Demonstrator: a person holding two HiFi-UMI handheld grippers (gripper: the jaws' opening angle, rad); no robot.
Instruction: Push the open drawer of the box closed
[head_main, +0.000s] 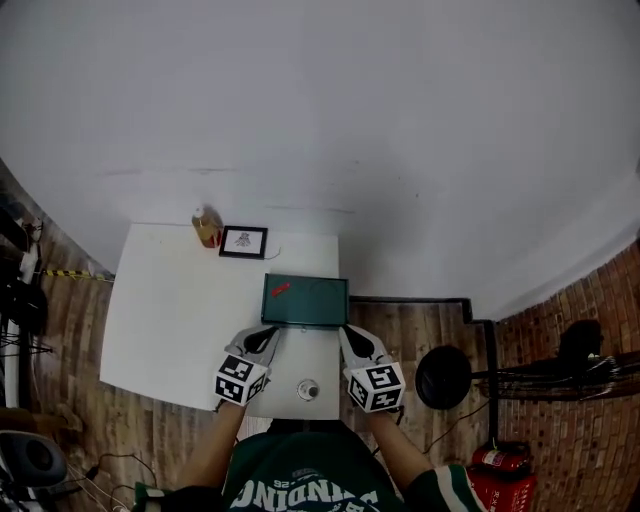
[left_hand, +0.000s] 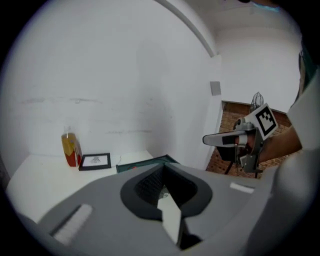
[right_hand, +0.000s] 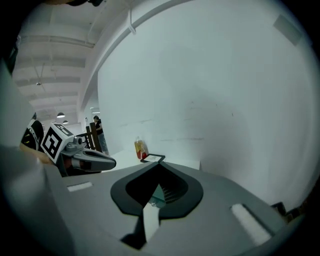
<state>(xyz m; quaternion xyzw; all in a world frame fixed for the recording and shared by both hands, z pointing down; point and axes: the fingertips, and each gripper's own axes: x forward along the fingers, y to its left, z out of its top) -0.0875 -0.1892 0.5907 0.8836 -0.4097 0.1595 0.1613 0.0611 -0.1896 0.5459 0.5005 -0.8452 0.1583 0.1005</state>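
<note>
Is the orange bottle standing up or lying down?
Standing up. The bottle stands upright on the white table, neck on top, beside the small picture frame.

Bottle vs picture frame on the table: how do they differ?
The bottle stands tall and upright, amber and red; the picture frame is low and wide, black-edged around white. The bottle is rounded, the picture frame rectangular. Both sit side by side at the table's far edge, near the wall.
</note>
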